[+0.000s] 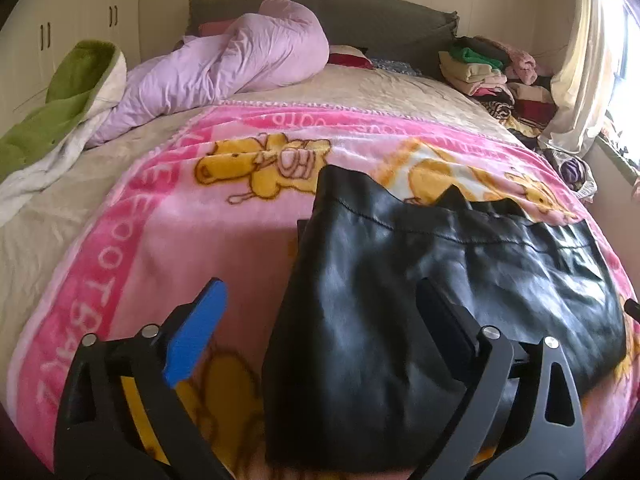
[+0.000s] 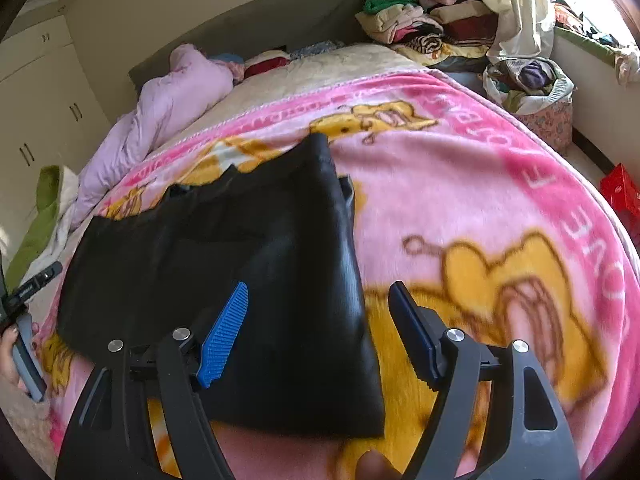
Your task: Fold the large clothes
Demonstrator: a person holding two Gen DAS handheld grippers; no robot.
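A shiny black garment [image 1: 420,292] lies folded flat on a pink cartoon blanket [image 1: 168,240] that covers the bed. My left gripper [image 1: 320,320] is open, its fingers straddling the garment's left near edge, holding nothing. In the right wrist view the same garment [image 2: 240,240] lies left of centre on the blanket [image 2: 460,184]. My right gripper [image 2: 320,328] is open over the garment's right near edge, empty. The left gripper's body shows at the far left of the right wrist view [image 2: 24,300].
A lilac duvet [image 1: 224,68] and a green-and-white blanket [image 1: 60,108] lie bunched at the bed's far left. Stacks of clothes [image 1: 488,68] sit at the far right by a curtain [image 1: 580,72]. A basket of clothes [image 2: 532,92] and a red box [image 2: 622,192] stand beside the bed.
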